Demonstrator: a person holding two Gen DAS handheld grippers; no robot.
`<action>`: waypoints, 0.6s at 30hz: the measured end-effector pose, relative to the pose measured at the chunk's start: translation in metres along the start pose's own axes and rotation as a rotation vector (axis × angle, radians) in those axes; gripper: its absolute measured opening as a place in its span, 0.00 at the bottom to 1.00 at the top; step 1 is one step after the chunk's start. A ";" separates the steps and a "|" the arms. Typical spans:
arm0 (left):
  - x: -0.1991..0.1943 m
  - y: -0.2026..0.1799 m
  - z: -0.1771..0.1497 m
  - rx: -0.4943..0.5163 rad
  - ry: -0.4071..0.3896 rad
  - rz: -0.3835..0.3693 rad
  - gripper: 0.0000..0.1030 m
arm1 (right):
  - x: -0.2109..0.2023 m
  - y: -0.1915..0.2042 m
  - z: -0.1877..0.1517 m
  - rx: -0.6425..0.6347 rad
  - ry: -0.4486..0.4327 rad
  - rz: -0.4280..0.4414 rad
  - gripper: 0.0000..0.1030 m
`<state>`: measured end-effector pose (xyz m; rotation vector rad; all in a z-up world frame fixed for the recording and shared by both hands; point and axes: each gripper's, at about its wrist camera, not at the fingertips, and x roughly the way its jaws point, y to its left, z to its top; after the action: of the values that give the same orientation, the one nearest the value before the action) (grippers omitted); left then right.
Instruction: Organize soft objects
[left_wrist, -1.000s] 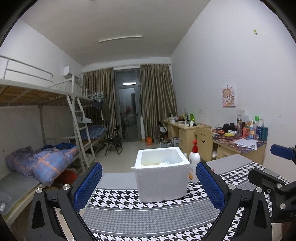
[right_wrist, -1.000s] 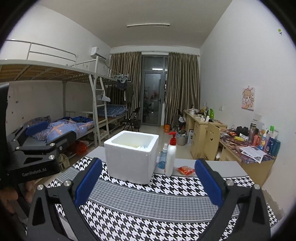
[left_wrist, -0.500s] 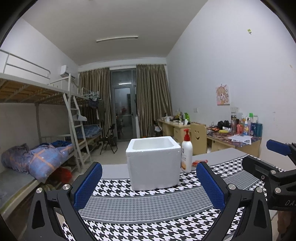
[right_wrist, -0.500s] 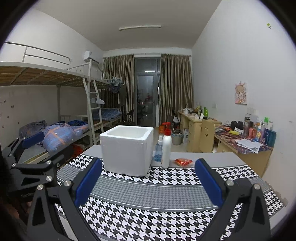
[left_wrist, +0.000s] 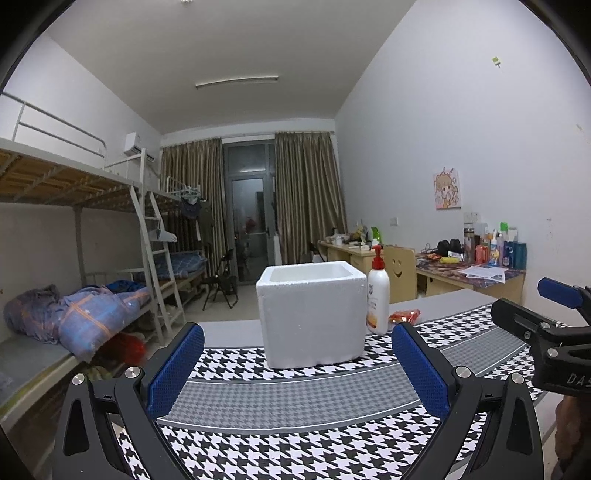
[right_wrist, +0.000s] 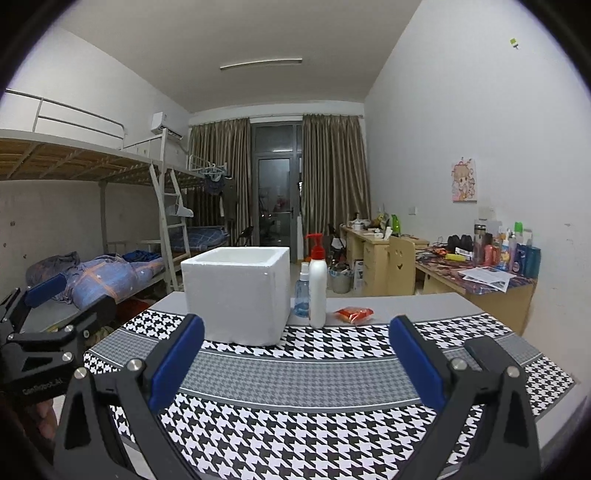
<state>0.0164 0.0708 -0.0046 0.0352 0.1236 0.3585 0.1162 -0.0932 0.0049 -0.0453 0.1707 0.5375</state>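
A white foam box (left_wrist: 310, 314) (right_wrist: 236, 295) stands on the houndstooth-covered table (left_wrist: 295, 398) (right_wrist: 295, 380). I see it from rim height, so its inside is hidden. A small red-orange packet (left_wrist: 405, 315) (right_wrist: 354, 314) lies on the cloth to the right of the box, past a white pump bottle (left_wrist: 377, 295) (right_wrist: 317, 291). My left gripper (left_wrist: 297, 328) is open and empty, well short of the box. My right gripper (right_wrist: 296, 321) is also open with nothing between its blue pads. Each gripper shows at the edge of the other's view.
A small blue spray bottle (right_wrist: 302, 295) stands between the box and the pump bottle. Bunk beds with bedding (left_wrist: 92, 314) line the left wall. Desks crowded with bottles and papers (right_wrist: 491, 266) run along the right wall. A hand shows at the lower right edge (left_wrist: 570, 435).
Both views have dropped lower and drawn back a little: the box's opening, seen from above a second ago, is now at eye level. Both grippers stayed open.
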 end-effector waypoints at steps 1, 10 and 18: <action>0.002 0.000 -0.002 -0.003 0.007 0.004 0.99 | 0.001 0.001 -0.001 -0.004 0.001 -0.002 0.99; 0.010 0.005 -0.011 -0.010 0.040 0.015 0.99 | 0.005 0.003 -0.007 -0.004 0.027 0.001 0.99; 0.013 0.003 -0.013 -0.011 0.051 0.005 0.99 | 0.007 0.003 -0.012 0.002 0.045 0.007 0.99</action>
<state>0.0256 0.0780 -0.0185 0.0154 0.1715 0.3652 0.1194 -0.0883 -0.0080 -0.0545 0.2153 0.5439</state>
